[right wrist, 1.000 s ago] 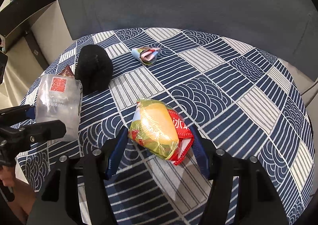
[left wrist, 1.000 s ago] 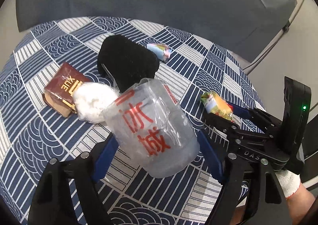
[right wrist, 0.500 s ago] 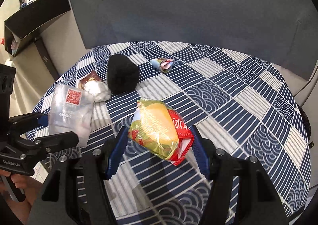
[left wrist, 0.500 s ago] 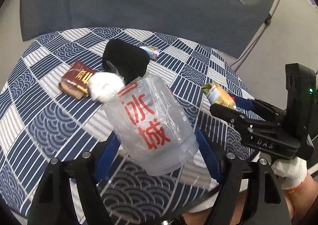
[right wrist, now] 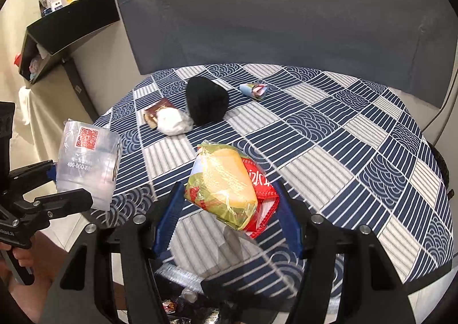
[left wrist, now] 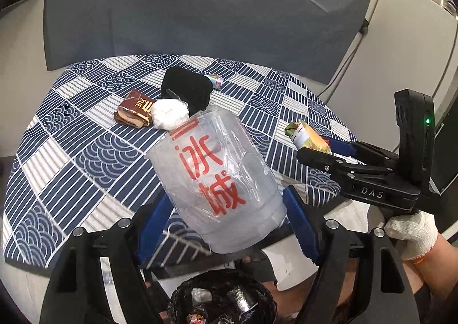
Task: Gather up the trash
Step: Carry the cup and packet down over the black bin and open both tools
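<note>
My left gripper [left wrist: 226,206] is shut on a clear plastic cup [left wrist: 217,183] with red characters, held above a black-lined trash bin [left wrist: 223,298] just off the table's front edge. The cup also shows in the right wrist view [right wrist: 86,163]. My right gripper [right wrist: 229,203] is shut on a yellow-green and red snack wrapper [right wrist: 226,183], held over the table edge; the wrapper shows in the left wrist view [left wrist: 307,135]. On the table lie a white crumpled ball [left wrist: 169,113], a brown packet [left wrist: 134,107] and a small colourful wrapper [right wrist: 253,90].
A round table with a blue-and-white patterned cloth [right wrist: 343,137] fills both views. A black fuzzy object [right wrist: 206,100] sits near its far side. A grey sofa [right wrist: 272,14] stands behind it. A dark shelf unit [right wrist: 65,26] is at the left.
Both grippers have pulled back and risen from the table with their loads. The table has receded, and the trash bin has come into view below the left gripper.
</note>
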`<state>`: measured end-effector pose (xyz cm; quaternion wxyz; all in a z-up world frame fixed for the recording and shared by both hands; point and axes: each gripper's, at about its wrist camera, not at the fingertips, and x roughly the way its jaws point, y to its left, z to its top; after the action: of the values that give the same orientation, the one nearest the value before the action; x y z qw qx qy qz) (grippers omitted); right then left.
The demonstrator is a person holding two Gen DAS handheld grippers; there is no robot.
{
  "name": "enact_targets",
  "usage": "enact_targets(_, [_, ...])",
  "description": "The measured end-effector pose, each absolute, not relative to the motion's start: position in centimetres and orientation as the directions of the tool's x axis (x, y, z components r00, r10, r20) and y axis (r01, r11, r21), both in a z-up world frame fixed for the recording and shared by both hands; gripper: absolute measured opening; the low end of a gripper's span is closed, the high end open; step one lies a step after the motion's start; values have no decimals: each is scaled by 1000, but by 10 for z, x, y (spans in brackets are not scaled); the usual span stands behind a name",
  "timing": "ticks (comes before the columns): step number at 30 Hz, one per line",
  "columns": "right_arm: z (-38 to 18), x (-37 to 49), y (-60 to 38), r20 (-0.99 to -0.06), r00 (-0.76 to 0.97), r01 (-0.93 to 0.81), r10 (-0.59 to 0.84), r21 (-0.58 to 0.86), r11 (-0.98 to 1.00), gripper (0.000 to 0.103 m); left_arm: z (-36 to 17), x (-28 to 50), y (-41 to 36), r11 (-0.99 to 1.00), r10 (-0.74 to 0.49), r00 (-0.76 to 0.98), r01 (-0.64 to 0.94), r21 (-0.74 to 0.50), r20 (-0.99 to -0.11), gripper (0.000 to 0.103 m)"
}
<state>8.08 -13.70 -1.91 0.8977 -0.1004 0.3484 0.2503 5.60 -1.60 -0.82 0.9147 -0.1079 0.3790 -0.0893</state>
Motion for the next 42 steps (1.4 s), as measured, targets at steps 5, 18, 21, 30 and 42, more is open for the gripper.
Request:
enact_targets(5, [-19, 61, -137, -669, 630, -530, 394, 2, 848, 63, -8, 40, -20, 964, -236, 699, 85, -250, -675, 75])
enact_targets(18, [-26, 7, -143, -673, 605, -559, 426, 22, 829, 63, -13, -4, -29, 965, -239, 689, 88, -248, -684, 75])
enact_targets(21, [-28, -2, -143, -675, 598, -566, 433, 26, 824, 63, -15, -12, -35, 963, -247, 683, 96, -251, -688, 75])
enact_targets(30, [-37, -24, -142, -699, 564, -582, 440, 41, 812, 63, -25, -32, -48, 963, -254, 647, 102, -249, -718, 75])
enact_targets(42, [-57, -44, -139, -760, 512, -571, 401, 47, 819, 63, -38, -50, -61, 965, -255, 598, 106, -241, -760, 76])
